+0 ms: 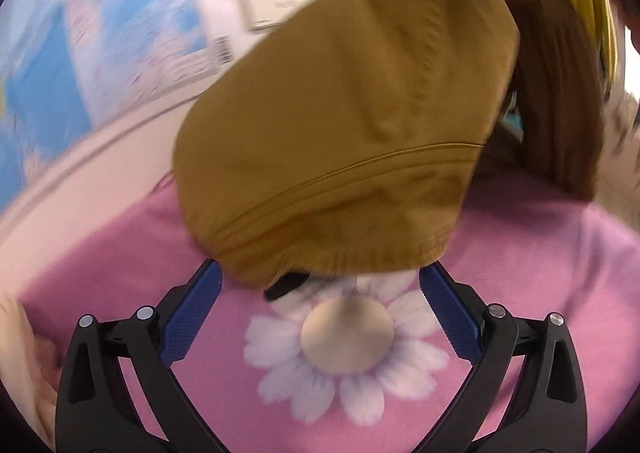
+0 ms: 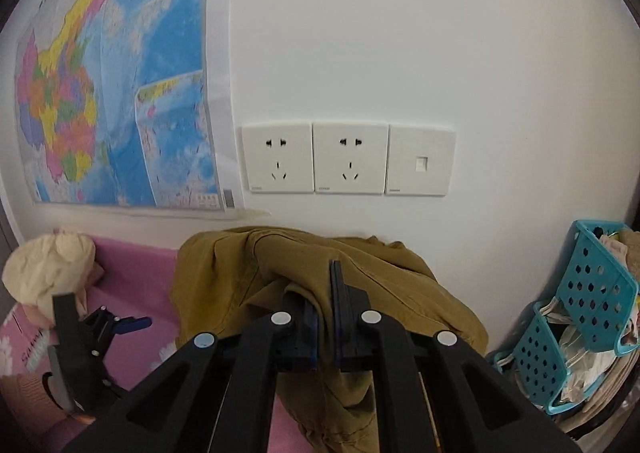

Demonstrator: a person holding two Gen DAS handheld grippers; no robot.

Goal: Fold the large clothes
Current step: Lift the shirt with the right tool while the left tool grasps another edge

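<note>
A mustard-brown garment (image 1: 340, 141) hangs lifted above the pink flowered cloth (image 1: 540, 253); its hem hangs just past my open, empty left gripper (image 1: 320, 285). In the right wrist view my right gripper (image 2: 325, 285) is shut on a fold of the same garment (image 2: 248, 269), which is bunched against the wall. The left gripper (image 2: 132, 322) shows there at lower left, apart from the garment.
A cream soft toy (image 2: 48, 273) sits at the left on the pink cloth (image 2: 136, 273). A blue perforated basket (image 2: 580, 313) with items stands at the right. Wall sockets (image 2: 348, 157) and a map (image 2: 112, 85) are on the white wall.
</note>
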